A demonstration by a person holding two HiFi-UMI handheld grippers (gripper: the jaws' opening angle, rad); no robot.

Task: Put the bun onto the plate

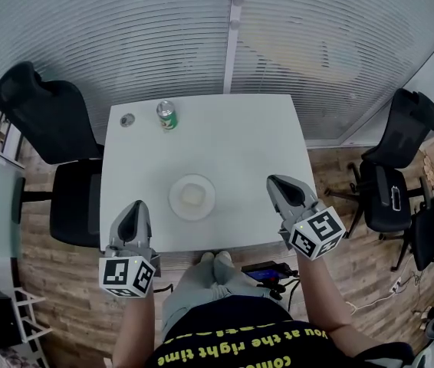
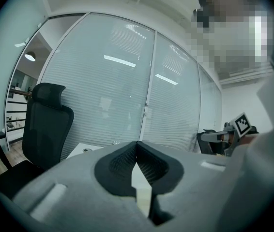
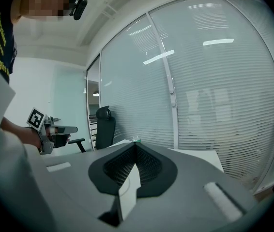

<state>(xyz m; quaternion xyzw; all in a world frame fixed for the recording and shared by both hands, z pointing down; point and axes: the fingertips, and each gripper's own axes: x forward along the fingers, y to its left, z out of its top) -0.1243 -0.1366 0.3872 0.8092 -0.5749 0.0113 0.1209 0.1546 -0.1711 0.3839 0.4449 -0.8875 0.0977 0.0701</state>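
My left gripper (image 1: 134,208) and right gripper (image 1: 277,183) are pinched closed, holding nothing. The bun (image 1: 193,193) seems to be on the plate (image 1: 175,206) at my 12 o'clock. Reaching in carelessly could knock it off.

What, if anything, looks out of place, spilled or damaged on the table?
Nothing stands out. The pale round bun sits centred on the round white plate, the green drink can stands upright at the white table's far side, and nothing is spilled.
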